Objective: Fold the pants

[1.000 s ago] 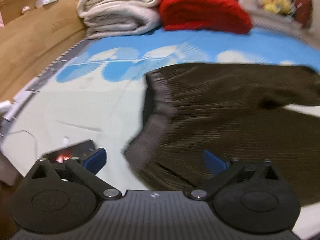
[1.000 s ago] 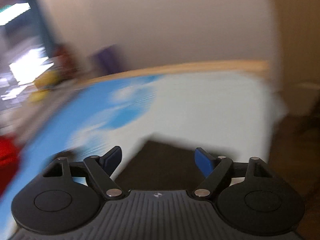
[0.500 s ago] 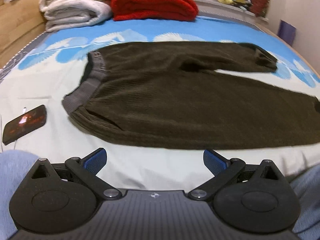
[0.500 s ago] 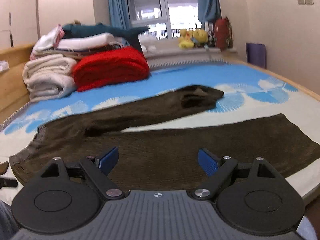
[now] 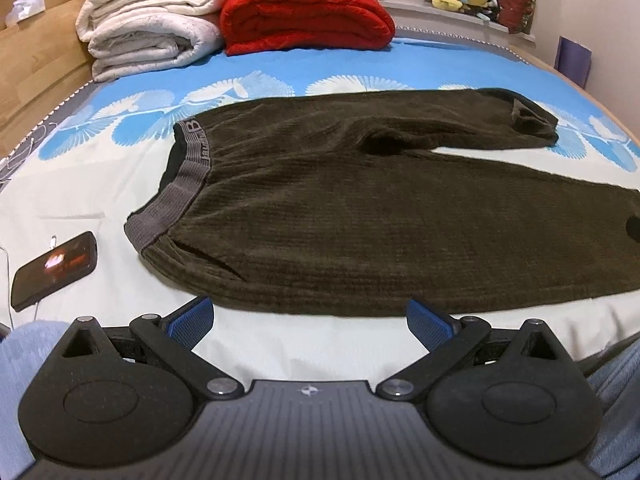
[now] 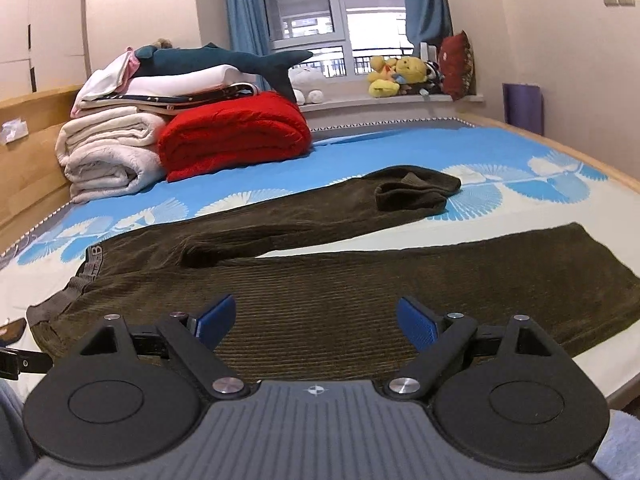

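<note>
Dark brown ribbed pants (image 5: 360, 208) lie flat on the bed, grey waistband (image 5: 176, 196) to the left, both legs spread apart toward the right. The far leg's cuff (image 6: 412, 192) is bunched. My left gripper (image 5: 310, 320) is open and hovers over bare sheet just short of the pants' near edge, below the hip. In the right wrist view the same pants (image 6: 360, 292) fill the foreground. Low over the near leg, my right gripper (image 6: 316, 322) is open too, with nothing between its blue pads.
A phone (image 5: 54, 270) with a lit screen and a cable lies left of the waistband. Folded white blankets (image 5: 152, 24) and a red blanket (image 5: 304, 16) are stacked at the bed's far end. A wooden headboard (image 5: 36, 64) runs on the left. Blue-clad knees (image 5: 20, 360) show at the bottom corners.
Both views swung quickly from blurred side views to the whole pants, then settled. The left view came from the waistband; the right view came from the bed's far corner.
</note>
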`<state>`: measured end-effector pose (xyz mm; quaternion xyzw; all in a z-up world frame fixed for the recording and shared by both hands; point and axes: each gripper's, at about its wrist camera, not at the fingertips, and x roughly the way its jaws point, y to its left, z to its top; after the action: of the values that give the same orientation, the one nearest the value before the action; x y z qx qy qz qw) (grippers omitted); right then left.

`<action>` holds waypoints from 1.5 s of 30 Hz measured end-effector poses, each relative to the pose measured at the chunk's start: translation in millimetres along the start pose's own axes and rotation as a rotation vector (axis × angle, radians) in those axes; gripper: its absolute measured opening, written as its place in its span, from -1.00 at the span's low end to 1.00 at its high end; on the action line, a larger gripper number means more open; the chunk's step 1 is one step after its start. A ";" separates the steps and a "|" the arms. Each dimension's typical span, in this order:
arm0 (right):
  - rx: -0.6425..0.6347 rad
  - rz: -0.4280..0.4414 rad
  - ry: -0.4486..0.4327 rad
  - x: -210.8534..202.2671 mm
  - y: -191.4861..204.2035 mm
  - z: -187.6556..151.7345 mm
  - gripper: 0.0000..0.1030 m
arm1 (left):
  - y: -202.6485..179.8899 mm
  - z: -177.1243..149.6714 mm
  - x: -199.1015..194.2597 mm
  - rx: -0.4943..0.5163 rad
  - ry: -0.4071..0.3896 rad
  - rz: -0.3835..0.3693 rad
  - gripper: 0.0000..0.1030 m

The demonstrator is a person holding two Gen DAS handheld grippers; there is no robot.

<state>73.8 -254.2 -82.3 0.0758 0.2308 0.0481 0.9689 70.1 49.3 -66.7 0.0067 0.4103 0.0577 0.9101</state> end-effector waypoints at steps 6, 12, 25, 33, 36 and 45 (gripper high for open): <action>-0.007 0.008 0.021 8.8 1.5 2.2 0.73 | 8.9 28.0 3.6 -0.002 -0.043 0.025 0.99; 0.020 0.008 0.049 17.7 1.5 8.1 0.73 | 16.0 71.6 14.3 0.029 -0.077 0.052 0.99; 0.094 -0.060 0.088 92.7 -25.6 121.2 0.73 | 63.1 224.3 98.6 0.059 -0.084 0.117 1.00; 0.222 -0.211 0.143 239.7 -78.3 216.0 0.72 | 97.7 300.0 241.3 0.140 0.021 0.181 0.99; 0.320 -0.261 0.200 304.9 -104.0 232.2 0.71 | 110.3 313.8 294.3 0.170 0.056 0.209 0.99; 0.573 -0.406 0.345 445.7 -180.0 220.2 0.71 | 95.6 319.1 395.0 0.369 0.179 0.098 1.00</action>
<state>580.5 -401.7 -114.6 0.2869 0.4045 -0.1991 0.8453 558.5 199.2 -144.0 0.1883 0.4923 0.0260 0.8494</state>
